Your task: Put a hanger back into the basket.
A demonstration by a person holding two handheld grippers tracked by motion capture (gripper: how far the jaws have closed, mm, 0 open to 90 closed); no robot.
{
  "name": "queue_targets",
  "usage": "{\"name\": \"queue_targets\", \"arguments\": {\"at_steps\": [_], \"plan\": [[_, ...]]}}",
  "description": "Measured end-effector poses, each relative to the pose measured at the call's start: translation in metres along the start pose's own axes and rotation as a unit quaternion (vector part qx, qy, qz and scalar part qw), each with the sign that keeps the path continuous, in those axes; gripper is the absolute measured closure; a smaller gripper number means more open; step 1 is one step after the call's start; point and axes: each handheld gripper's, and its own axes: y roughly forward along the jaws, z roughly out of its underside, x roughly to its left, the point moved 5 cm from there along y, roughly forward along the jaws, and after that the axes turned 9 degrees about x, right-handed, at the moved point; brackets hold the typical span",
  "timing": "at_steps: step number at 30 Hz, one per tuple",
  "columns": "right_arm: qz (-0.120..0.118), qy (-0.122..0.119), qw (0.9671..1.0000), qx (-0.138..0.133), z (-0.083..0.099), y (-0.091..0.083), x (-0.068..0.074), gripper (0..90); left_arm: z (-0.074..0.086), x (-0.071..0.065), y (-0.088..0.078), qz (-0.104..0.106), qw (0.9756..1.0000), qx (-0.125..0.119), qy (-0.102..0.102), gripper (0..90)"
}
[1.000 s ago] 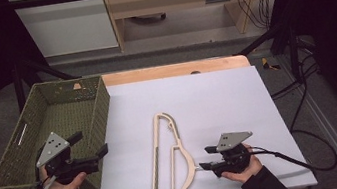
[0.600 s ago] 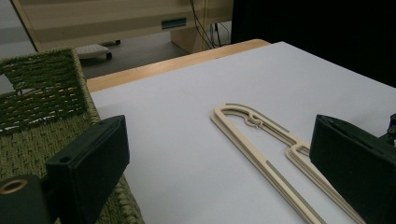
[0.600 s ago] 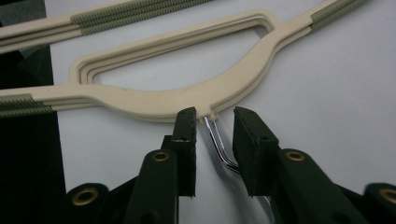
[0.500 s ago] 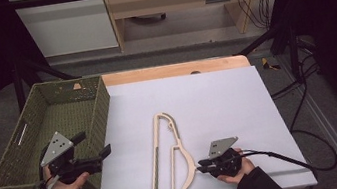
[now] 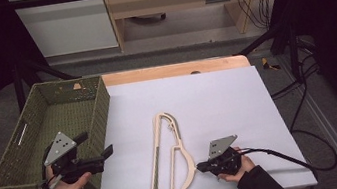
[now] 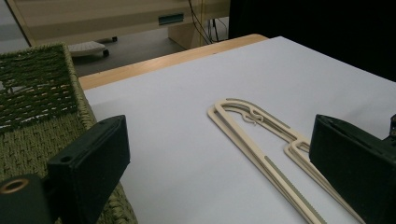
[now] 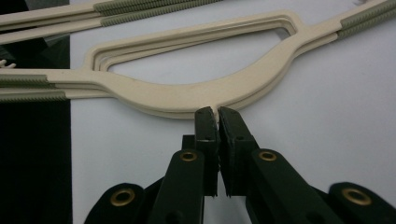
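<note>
Beside the woven basket [image 5: 15, 163], cream plastic hangers [image 5: 179, 161]: light, stiff, slick, best pinched mid-shoulder edge, where right gripper [image 7: 217, 116] clamps; left gripper [image 5: 96, 148] wide, empty.

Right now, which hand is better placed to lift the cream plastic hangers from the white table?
Right: its tongs are pinched at the curved edge of the cream plastic hangers. The left tongs stand open beside the green woven basket.

Hangers [image 5: 172, 164] lower ends cut off by bottom edge, high view.
</note>
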Motion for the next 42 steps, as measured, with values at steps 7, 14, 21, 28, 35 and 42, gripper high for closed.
{"name": "queue_targets", "arguments": {"at_steps": [7, 14, 21, 28, 35, 42], "plan": [[-0.01, -0.004, 0.9999, -0.01, -0.002, -0.004, 0.002, 88.5, 0.0, -0.001, 0.001, 0.001, 1.0, 0.001, 0.0, 5.2], [-0.008, -0.009, 0.9997, -0.02, -0.005, -0.012, 0.002, 89.3, 0.0, -0.015, 0.008, 0.017, 0.9998, 0.007, 0.009, 5.9], [-0.002, -0.009, 0.9996, -0.026, -0.012, -0.022, 0.005, 89.3, -0.001, -0.054, 0.026, 0.049, 0.9978, 0.032, 0.03, 7.0], [-0.002, -0.005, 0.9998, -0.021, -0.017, -0.026, 0.006, 89.4, 0.002, -0.095, 0.047, 0.077, 0.9933, 0.068, 0.053, 8.1], [0.0, 0.0, 0.9998, -0.02, -0.019, -0.031, 0.007, 89.4, 0.009, -0.146, 0.067, 0.11, 0.9828, 0.112, 0.098, 11.9], [0.0, 0.006, 0.9998, -0.018, -0.024, -0.034, 0.009, 89.4, 0.022, -0.177, 0.093, 0.117, 0.9716, 0.16, 0.129, 18.4]]}}
